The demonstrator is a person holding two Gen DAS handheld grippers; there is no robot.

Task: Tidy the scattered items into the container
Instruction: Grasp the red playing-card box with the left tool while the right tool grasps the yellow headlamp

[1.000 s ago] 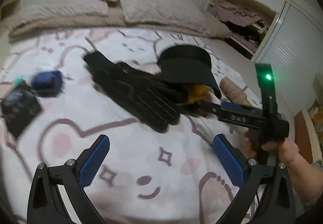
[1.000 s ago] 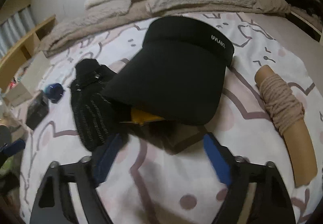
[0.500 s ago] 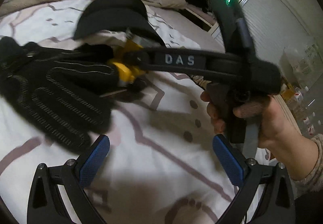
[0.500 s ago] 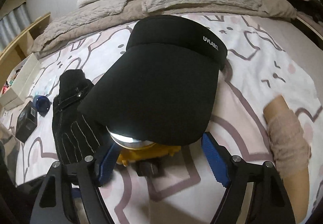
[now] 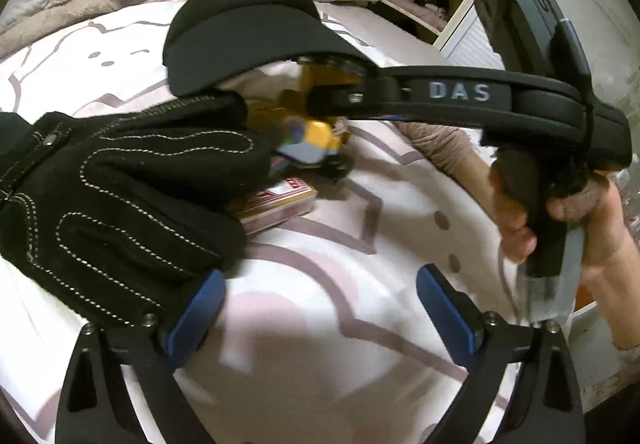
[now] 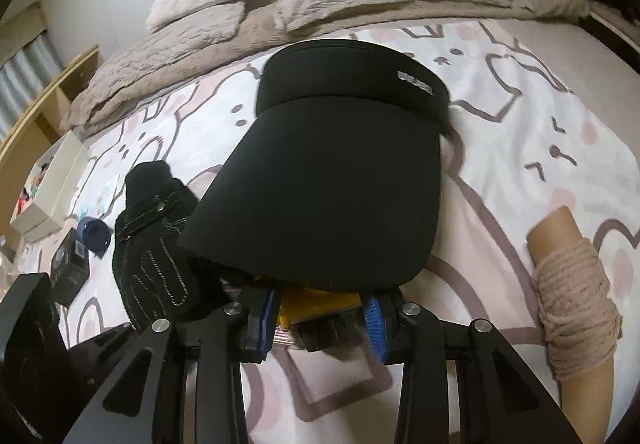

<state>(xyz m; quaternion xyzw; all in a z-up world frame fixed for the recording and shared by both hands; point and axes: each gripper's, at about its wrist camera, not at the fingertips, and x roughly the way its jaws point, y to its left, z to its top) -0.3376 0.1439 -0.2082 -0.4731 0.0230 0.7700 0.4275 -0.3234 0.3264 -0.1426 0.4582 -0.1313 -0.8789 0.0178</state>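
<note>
Bedspread (image 6: pixel 520 116) scene: right gripper (image 6: pixel 320 318) clamped on a yellow toy (image 6: pixel 316 304) tucked under the brim of a black visor (image 6: pixel 332 188), beside a black glove (image 5: pixel 120 204), while the left gripper (image 5: pixel 320 308) hangs nearby, blue pads (image 5: pixel 196 318) spread wide.

Your yellow toy vehicle (image 6: pixel 316 304): under black visor's (image 6: pixel 328 188) brim, on bedspread. Black stitched glove (image 6: pixel 156 264) flat, just left of it. Red card pack (image 5: pixel 276 200) beside glove. Yarn-wrapped tube (image 6: pixel 572 308) well right.
</note>
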